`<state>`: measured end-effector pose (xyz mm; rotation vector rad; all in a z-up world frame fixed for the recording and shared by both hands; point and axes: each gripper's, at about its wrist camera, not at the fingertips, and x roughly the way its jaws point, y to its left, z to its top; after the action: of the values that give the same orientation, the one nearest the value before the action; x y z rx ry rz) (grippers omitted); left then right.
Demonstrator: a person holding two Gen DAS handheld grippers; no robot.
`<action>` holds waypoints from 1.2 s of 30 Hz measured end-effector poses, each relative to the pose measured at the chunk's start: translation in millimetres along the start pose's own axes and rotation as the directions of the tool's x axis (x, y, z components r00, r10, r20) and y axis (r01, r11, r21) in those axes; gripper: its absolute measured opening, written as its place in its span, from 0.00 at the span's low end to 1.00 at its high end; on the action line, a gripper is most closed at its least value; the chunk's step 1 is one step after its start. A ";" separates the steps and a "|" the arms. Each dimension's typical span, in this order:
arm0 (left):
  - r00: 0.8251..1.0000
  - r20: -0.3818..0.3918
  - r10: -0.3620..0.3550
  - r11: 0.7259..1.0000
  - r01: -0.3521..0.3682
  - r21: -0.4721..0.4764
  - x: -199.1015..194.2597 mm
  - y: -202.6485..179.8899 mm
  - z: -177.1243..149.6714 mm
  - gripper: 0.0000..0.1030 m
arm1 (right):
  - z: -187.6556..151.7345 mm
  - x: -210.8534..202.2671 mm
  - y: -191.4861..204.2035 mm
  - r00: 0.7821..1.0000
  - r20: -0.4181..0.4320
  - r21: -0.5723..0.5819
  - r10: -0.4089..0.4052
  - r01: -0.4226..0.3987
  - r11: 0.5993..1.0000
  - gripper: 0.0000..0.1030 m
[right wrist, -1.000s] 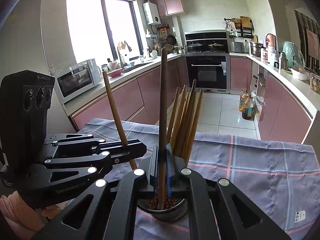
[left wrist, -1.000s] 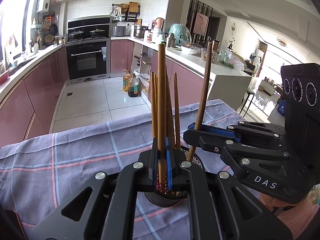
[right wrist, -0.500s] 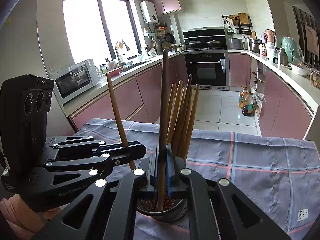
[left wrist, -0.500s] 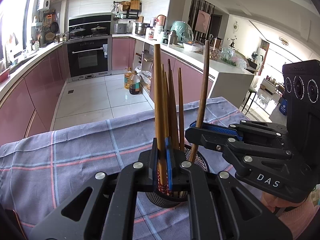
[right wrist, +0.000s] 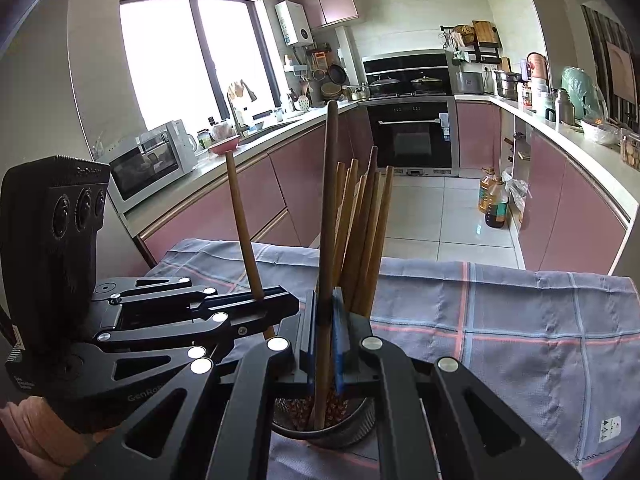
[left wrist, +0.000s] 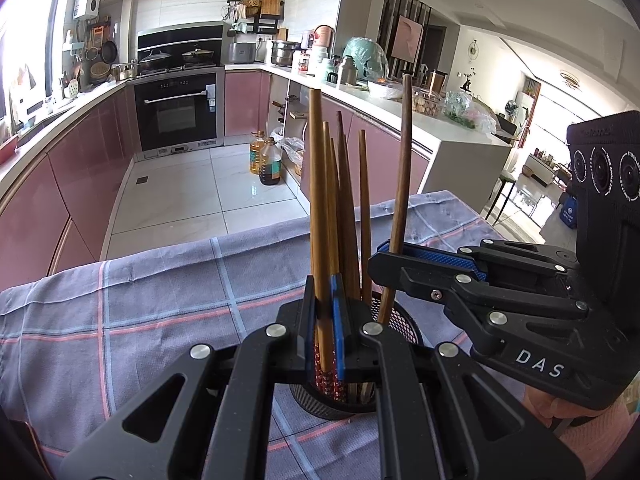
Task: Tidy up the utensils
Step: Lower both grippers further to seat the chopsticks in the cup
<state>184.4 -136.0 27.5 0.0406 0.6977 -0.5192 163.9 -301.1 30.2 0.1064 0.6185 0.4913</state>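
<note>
A black mesh holder [left wrist: 394, 322] stands on the plaid cloth [left wrist: 140, 300] with several wooden chopsticks [left wrist: 352, 208] upright in it. My left gripper [left wrist: 324, 294] is shut on a light wooden chopstick [left wrist: 316, 200], whose patterned lower end reaches into the holder. From the right, my right gripper [left wrist: 386, 266] is shut on a darker chopstick [left wrist: 402, 180] that leans into the holder. In the right wrist view the right gripper [right wrist: 326, 306] pinches that dark chopstick [right wrist: 330, 200] above the holder [right wrist: 360, 426]. The left gripper [right wrist: 286, 302] comes in from the left, holding its chopstick [right wrist: 242, 232].
The cloth [right wrist: 500, 320] covers the table as far as its far edge, beyond which lies the tiled kitchen floor [left wrist: 188, 200]. Two oil bottles [left wrist: 266, 158] stand on that floor by the pink cabinets. A hand [left wrist: 592, 440] grips the right gripper's handle.
Almost nothing: both grippers stay shut on their chopsticks over the holder, and the views have drifted only slightly.
</note>
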 end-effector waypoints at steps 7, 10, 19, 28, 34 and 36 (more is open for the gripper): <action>1.000 -0.002 0.002 1.000 -0.002 0.000 2.2 0.3 0.6 0.08 | -1.2 3.3 -2.9 1.000 -0.003 0.005 -0.001 0.001 1.000 0.06; 1.000 -0.004 0.004 1.000 -0.004 0.000 4.3 1.2 1.4 0.08 | -0.9 4.6 -4.2 1.000 -0.002 0.010 -0.003 0.003 1.000 0.06; 1.000 -0.017 0.005 1.000 -0.005 -0.007 10.3 3.5 1.5 0.08 | -1.7 6.9 -4.1 1.000 -0.002 0.022 -0.015 0.015 1.000 0.06; 1.000 -0.024 0.004 1.000 -0.004 -0.013 17.8 6.5 0.5 0.08 | -0.9 8.8 -6.5 1.000 -0.003 0.035 -0.018 0.018 0.999 0.07; 1.000 -0.026 0.006 1.000 -0.007 -0.021 20.6 8.0 0.6 0.08 | 1.0 11.4 -8.7 1.000 -0.004 0.046 -0.027 0.027 0.999 0.07; 1.000 -0.027 0.007 1.000 -0.008 -0.023 22.0 9.0 0.3 0.08 | 1.6 12.0 -9.7 1.000 -0.004 0.048 -0.030 0.030 0.998 0.07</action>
<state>203.1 -138.0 12.9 0.0292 0.7298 -0.5040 177.3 -303.9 22.8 0.1414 0.6344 0.4479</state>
